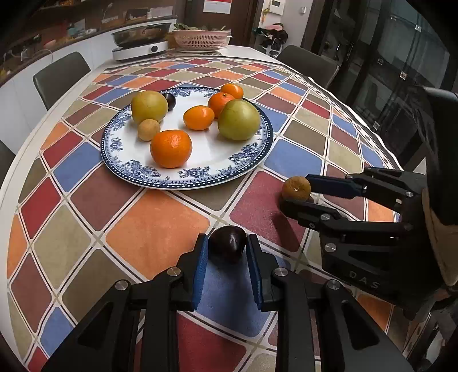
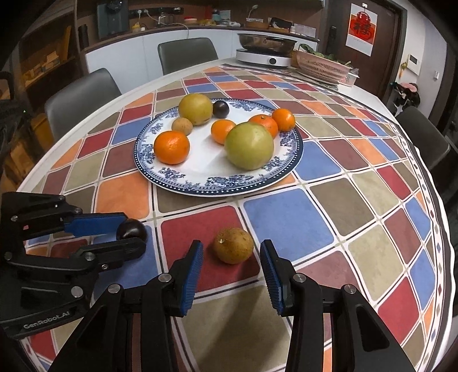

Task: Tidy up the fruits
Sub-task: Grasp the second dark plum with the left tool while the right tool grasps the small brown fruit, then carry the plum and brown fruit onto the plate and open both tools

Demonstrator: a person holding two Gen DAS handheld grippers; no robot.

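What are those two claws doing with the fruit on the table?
A person is tidying fruit with a claw in each hand. The left claw has closed on a small dark plum lying on the tablecloth. The right claw sits around a little brown fruit but isn't squeezing it; there are gaps on both sides. The other fruit, oranges and big green ones, already sits on the blue and white plate further back.

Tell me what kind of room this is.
Most likely a home kitchen and dining area: a dining table under a checked cloth with chairs around it, an electric hotpot cooker, and a cluttered counter behind.
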